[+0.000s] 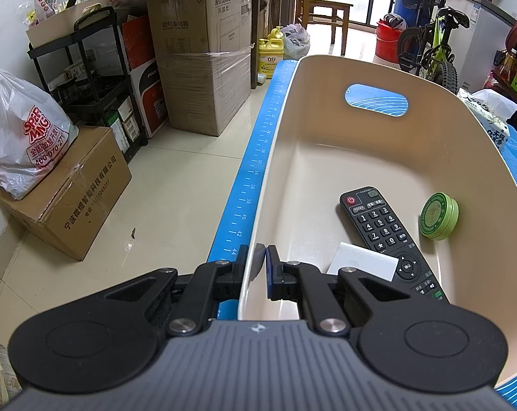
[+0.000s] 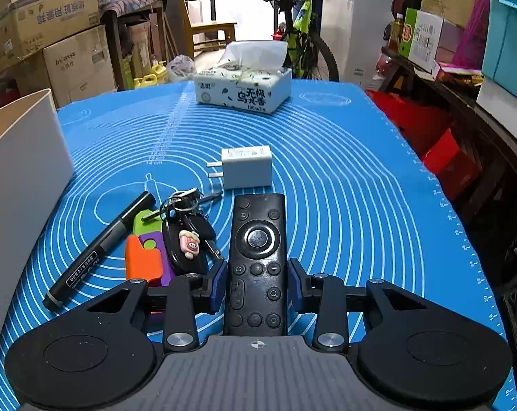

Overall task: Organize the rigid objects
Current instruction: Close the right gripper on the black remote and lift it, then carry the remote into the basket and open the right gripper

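Note:
My left gripper [image 1: 261, 267] is shut on the near rim of the beige bin [image 1: 327, 157]. Inside the bin lie a black remote with number keys [image 1: 385, 233], a green round tin [image 1: 440, 216] and a white flat card [image 1: 364, 263]. My right gripper [image 2: 256, 282] straddles a slim black remote [image 2: 256, 260] on the blue mat [image 2: 344, 205]; its pads stand close at both sides, contact unclear. Left of it lie a key bunch [image 2: 186, 236], an orange-green-purple toy [image 2: 145, 253] and a black marker [image 2: 99, 250]. A white charger [image 2: 246, 167] lies beyond.
A tissue box [image 2: 243, 90] stands at the mat's far edge. The bin's outer wall [image 2: 22, 188] rises at the left of the right wrist view. Cardboard boxes [image 1: 203, 61], a shelf cart and a bicycle [image 1: 433, 48] stand on the floor around the table.

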A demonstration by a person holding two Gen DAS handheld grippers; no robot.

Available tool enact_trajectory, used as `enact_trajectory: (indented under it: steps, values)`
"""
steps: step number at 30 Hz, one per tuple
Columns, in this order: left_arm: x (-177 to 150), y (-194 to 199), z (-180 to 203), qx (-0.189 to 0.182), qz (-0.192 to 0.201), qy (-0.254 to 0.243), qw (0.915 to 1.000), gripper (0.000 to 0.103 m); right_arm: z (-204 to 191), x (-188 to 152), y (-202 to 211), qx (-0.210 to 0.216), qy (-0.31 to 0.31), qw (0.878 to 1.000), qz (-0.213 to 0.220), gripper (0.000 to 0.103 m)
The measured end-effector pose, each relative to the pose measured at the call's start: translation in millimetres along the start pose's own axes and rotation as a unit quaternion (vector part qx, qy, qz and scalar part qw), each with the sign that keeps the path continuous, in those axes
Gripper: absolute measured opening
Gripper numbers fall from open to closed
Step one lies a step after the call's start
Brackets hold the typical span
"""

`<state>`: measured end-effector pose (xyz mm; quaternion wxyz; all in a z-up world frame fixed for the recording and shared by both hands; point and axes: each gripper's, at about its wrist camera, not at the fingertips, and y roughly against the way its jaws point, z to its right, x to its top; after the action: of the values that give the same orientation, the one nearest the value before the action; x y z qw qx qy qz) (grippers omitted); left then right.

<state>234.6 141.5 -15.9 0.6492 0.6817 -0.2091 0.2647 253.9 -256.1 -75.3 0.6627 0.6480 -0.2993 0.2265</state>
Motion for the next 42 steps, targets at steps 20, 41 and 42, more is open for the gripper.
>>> enact_trajectory:
  steps: [20,41,42]
  values:
    - [0,0,0,-0.001,0.0,0.001,1.0,0.011,-28,27,57,0.04,0.039,0.995,0.077,0.043]
    - [0,-1,0,0.001,0.0,-0.001,1.0,0.011,-160,94,105,0.158,0.127,0.966,0.158,0.043]
    - [0,-1,0,0.0,0.0,-0.001,1.0,0.011,-166,96,105,0.163,0.13,0.965,0.158,0.043]
